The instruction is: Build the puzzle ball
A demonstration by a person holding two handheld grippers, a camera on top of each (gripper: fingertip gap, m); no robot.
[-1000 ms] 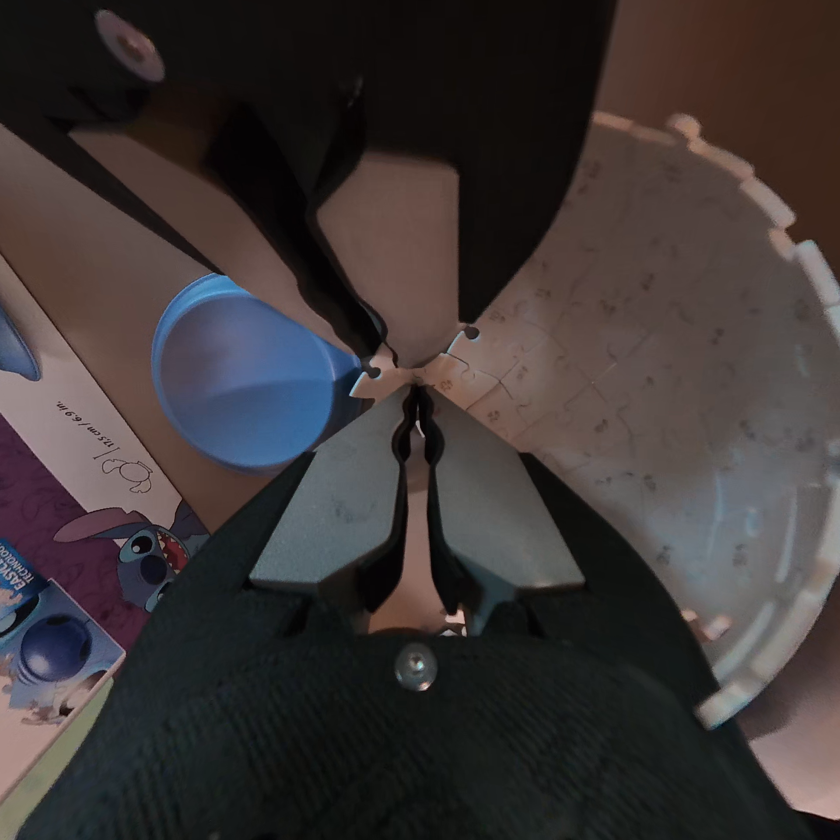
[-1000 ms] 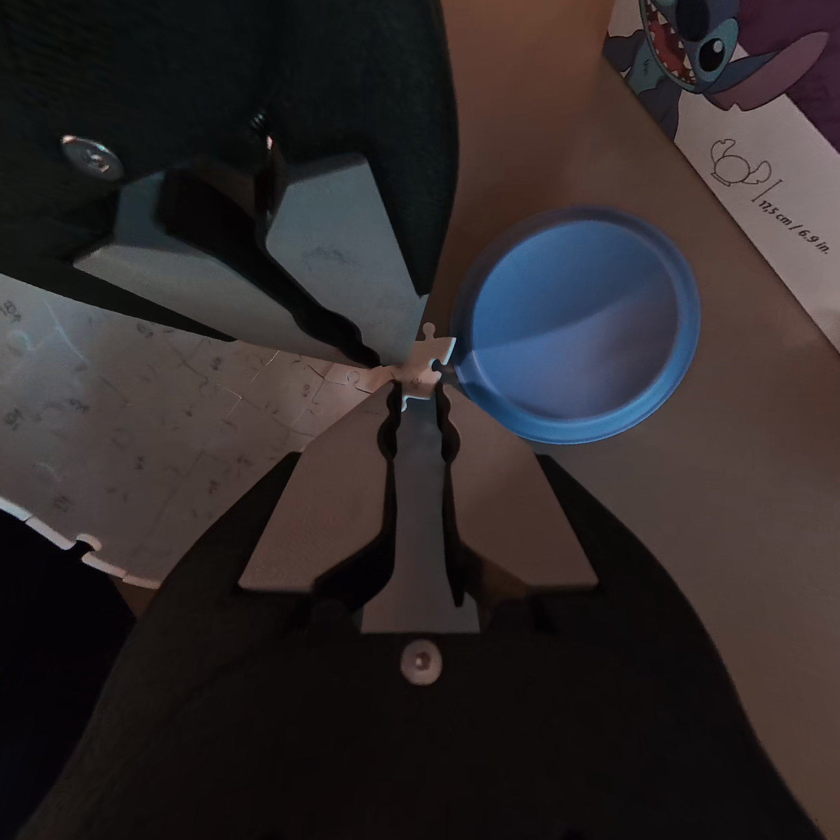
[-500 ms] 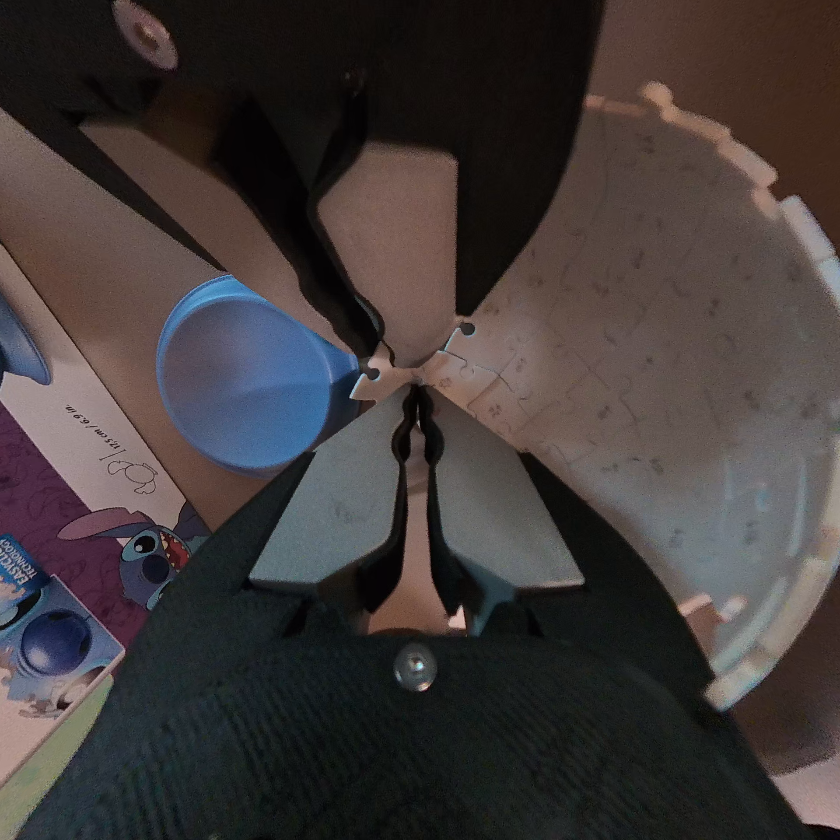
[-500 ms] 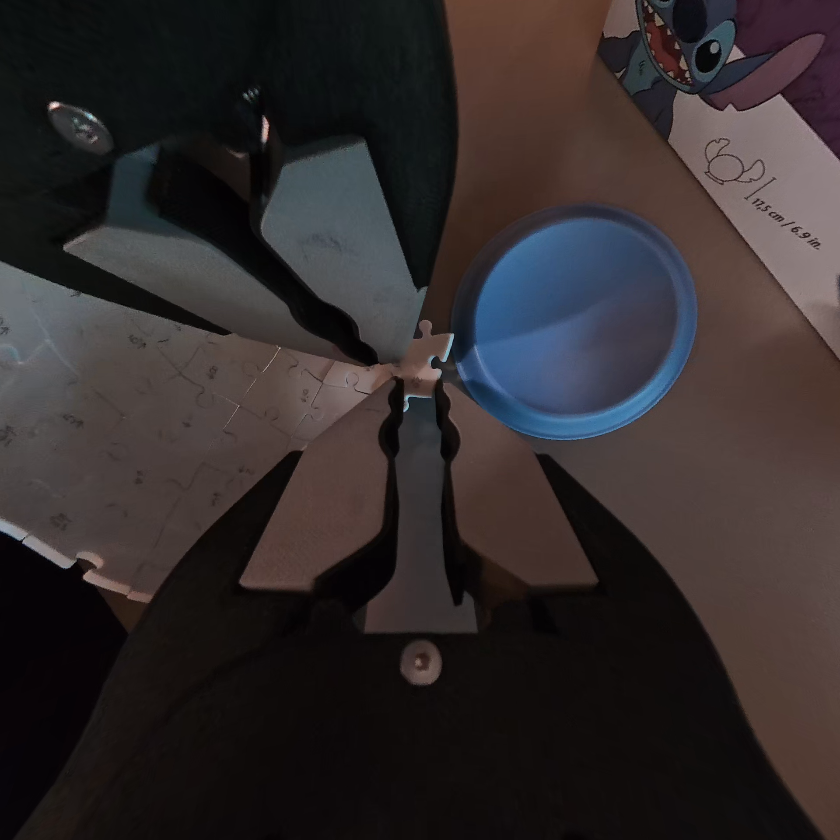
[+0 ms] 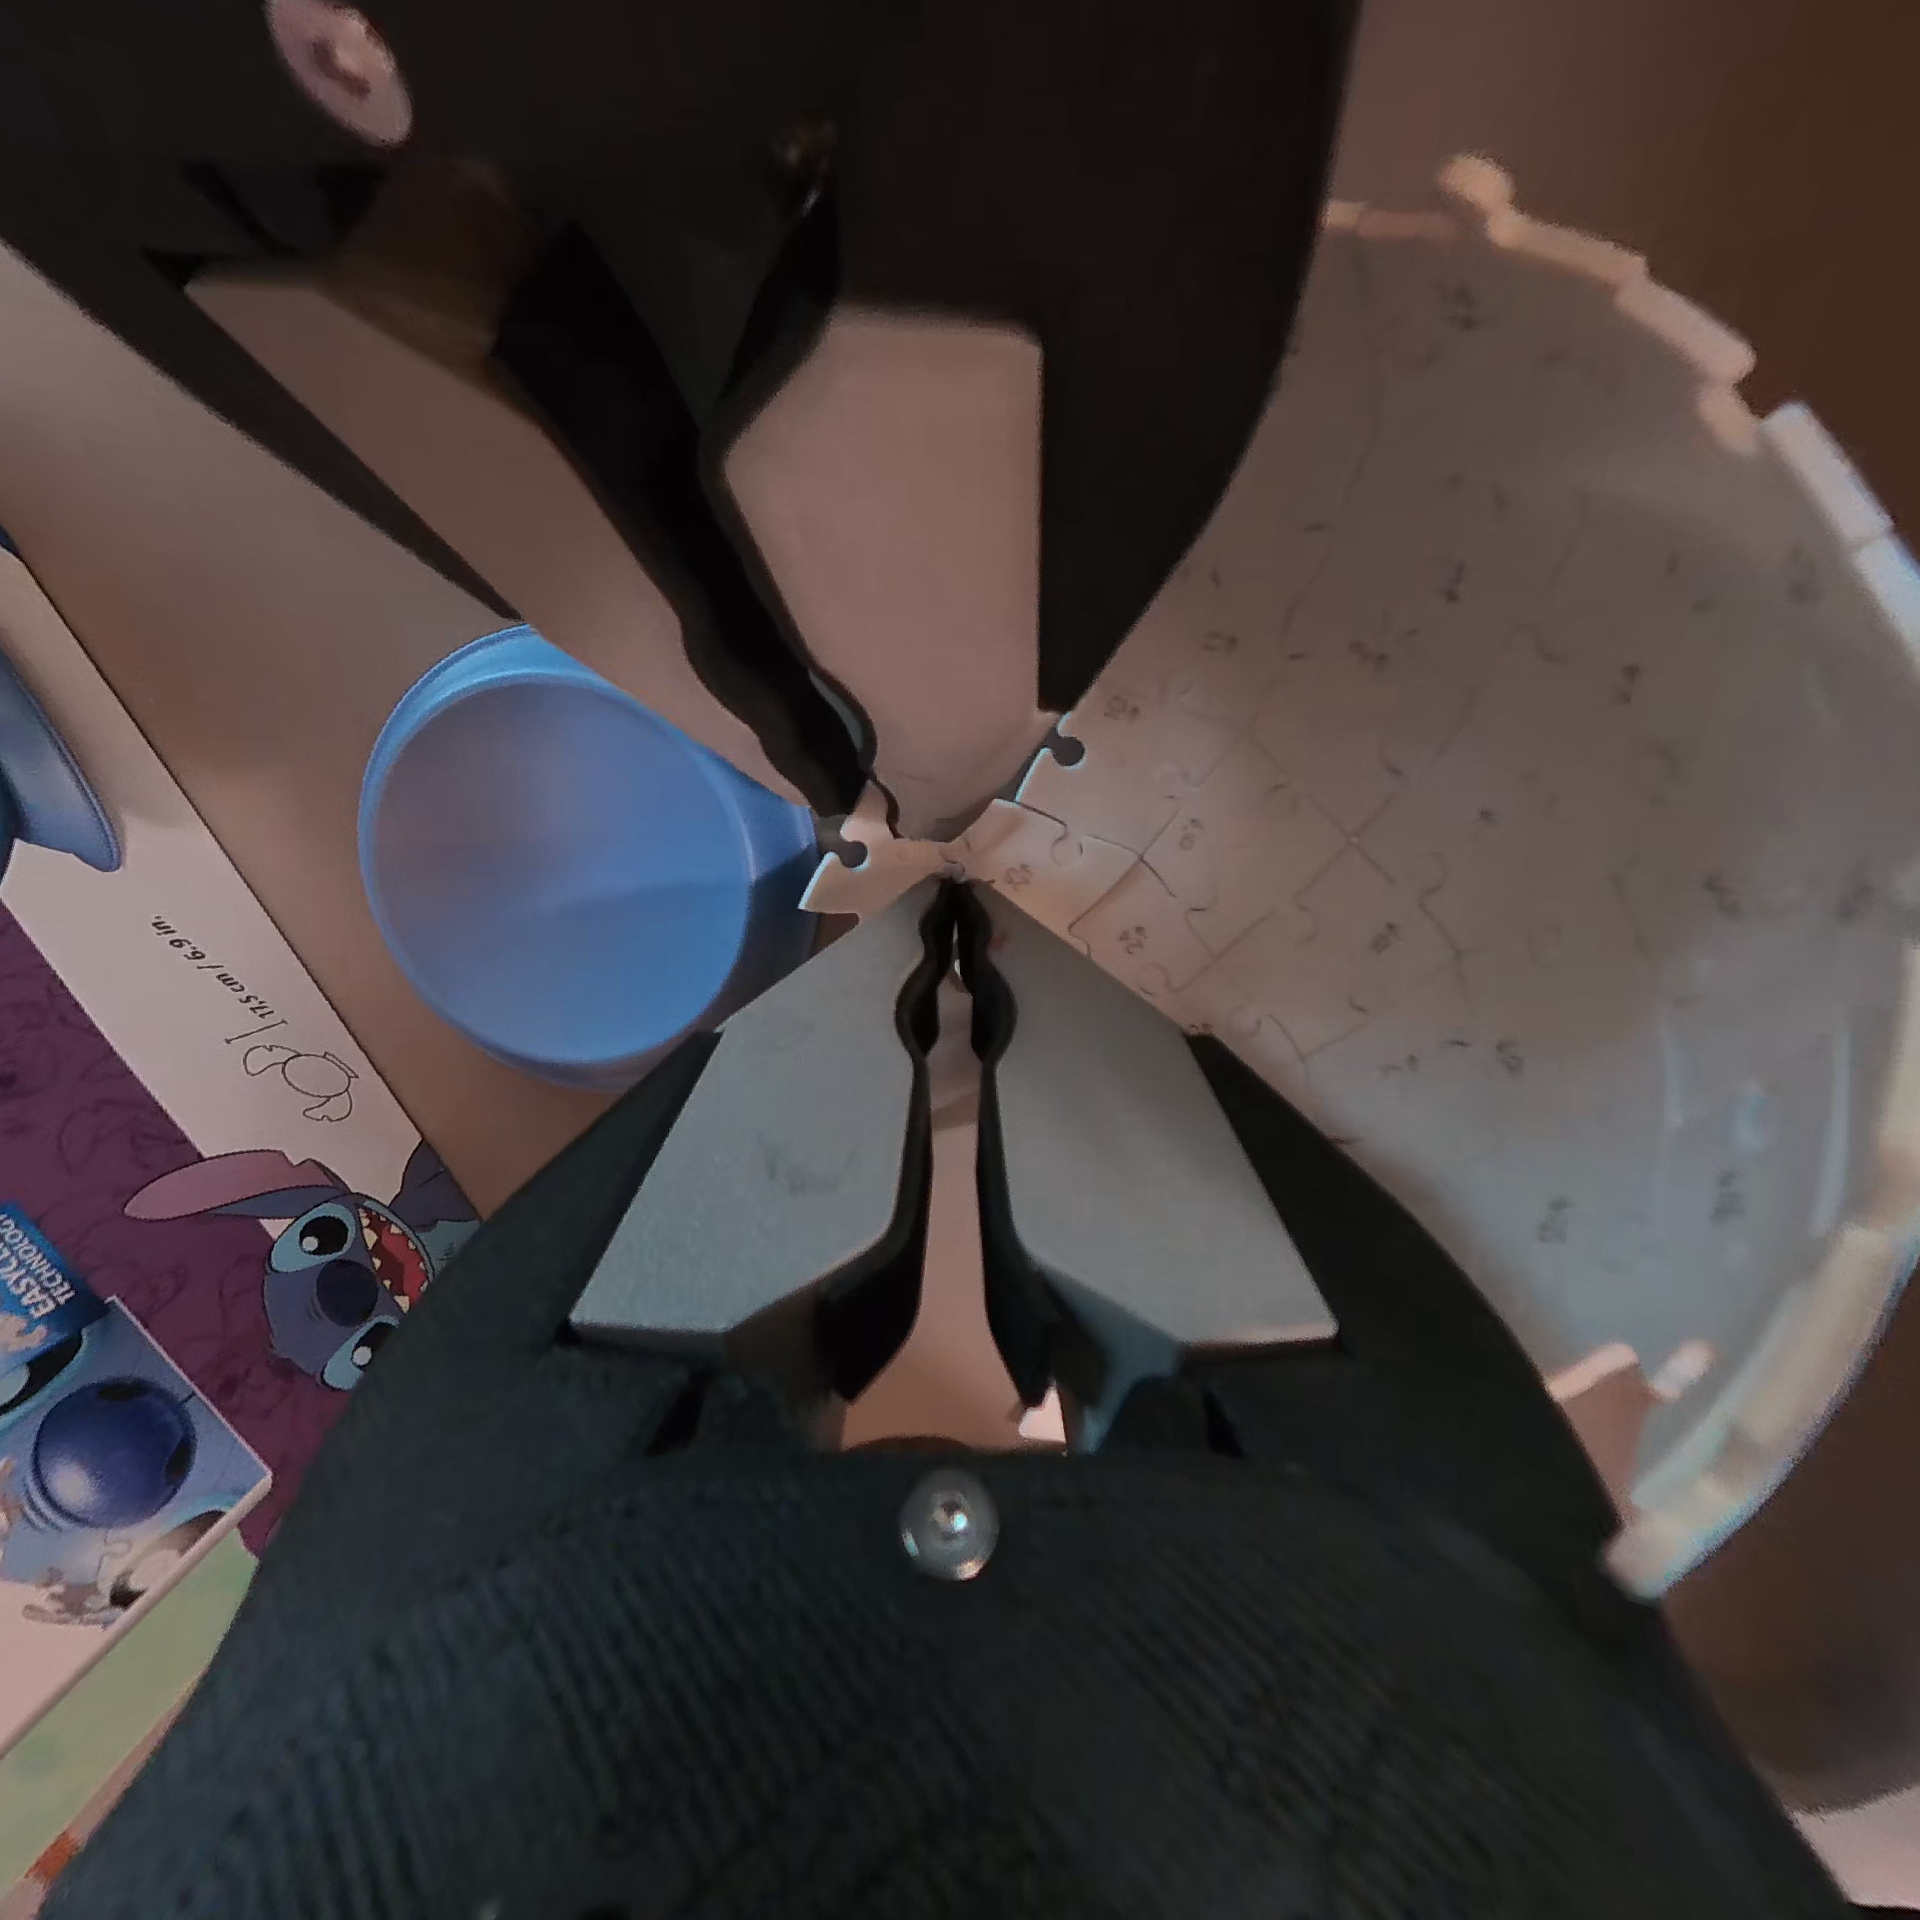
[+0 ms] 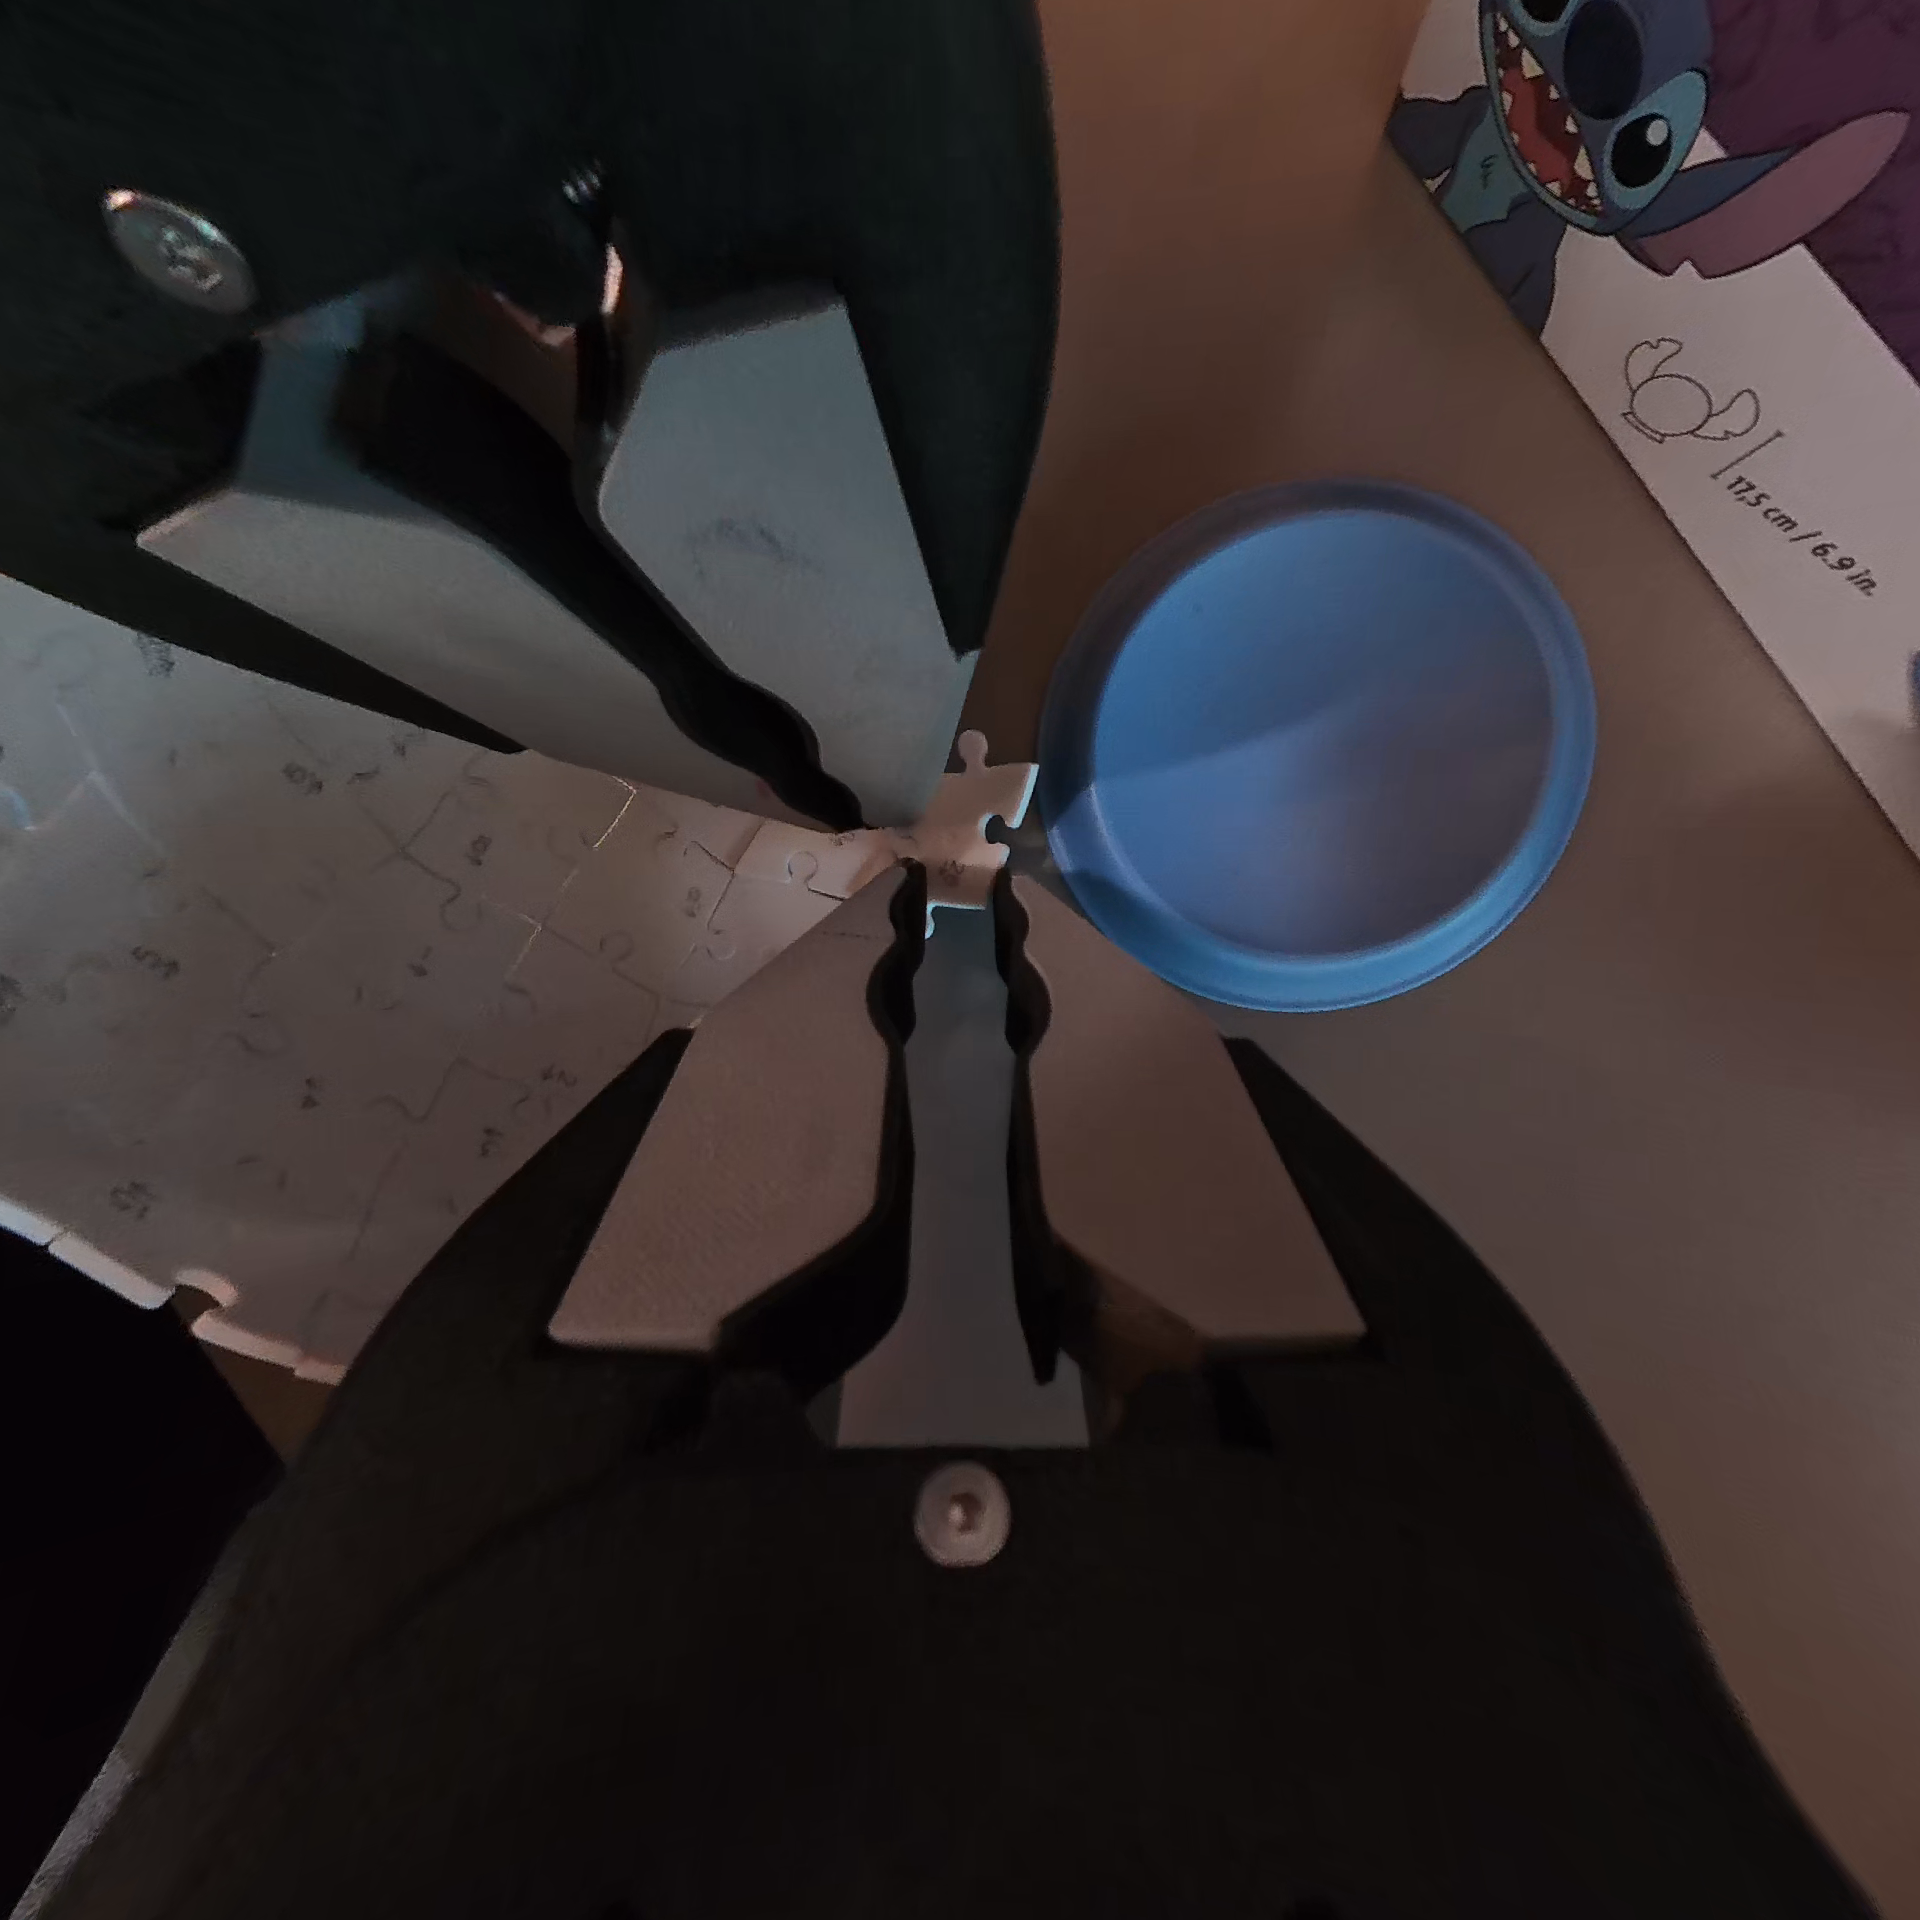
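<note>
The half-built puzzle ball [image 5: 1507,831] is a white curved shell of joined pieces, seen from its inside, with a notched rim. My left gripper [image 5: 951,899] is shut on the shell's near edge. My right gripper [image 6: 956,883] is shut on a small loose puzzle piece [image 6: 977,821] and holds it against that same edge, tip to tip with the left gripper [image 6: 862,821]. The piece [image 5: 868,857] sticks out to the left of the fingertips in the left wrist view. The shell [image 6: 312,987] fills the left of the right wrist view.
A round blue dish [image 5: 561,862] lies on the brown table [image 6: 1455,1247] just beyond the piece, and it also shows in the right wrist view [image 6: 1320,738]. The puzzle box [image 5: 156,1091] with a blue cartoon creature lies past the dish [image 6: 1714,312]. Less than 4 cm separates the two grippers' tips. It is some 6 cm from my right tips to the round blue dish [image 5: 561,862].
The shell has turned slightly in the left gripper's hold, so its far rim has shifted. Both grippers stay shut, tip to tip, with the piece at the shell's edge.
</note>
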